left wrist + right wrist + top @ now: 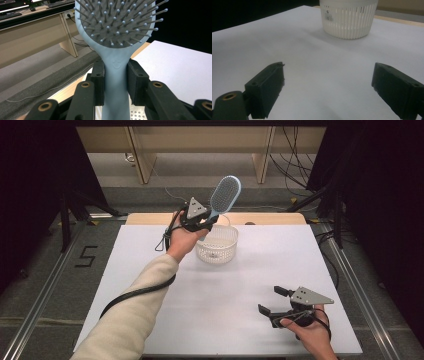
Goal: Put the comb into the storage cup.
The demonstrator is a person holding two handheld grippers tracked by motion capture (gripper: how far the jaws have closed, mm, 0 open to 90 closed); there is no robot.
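Note:
A light blue hairbrush (pixel 225 193) is held up in the air above the far part of the table, its bristled head (pixel 117 20) pointing up and away. My left gripper (pixel 206 222) is shut on its handle (pixel 115 75), both black pads pressing the sides. Just below and to the right stands a white slatted basket (pixel 216 245), with its wall (pixel 348 21) showing in the right gripper view. My right gripper (pixel 271 300) rests low near the table's front right, jaws wide apart, nothing between them (pixel 327 87).
The white tabletop (pixel 240 290) stretches between the basket and my right gripper. A wooden desk (pixel 30 37) and cables lie on the floor beyond the table's far edge. Dark curtains flank both sides.

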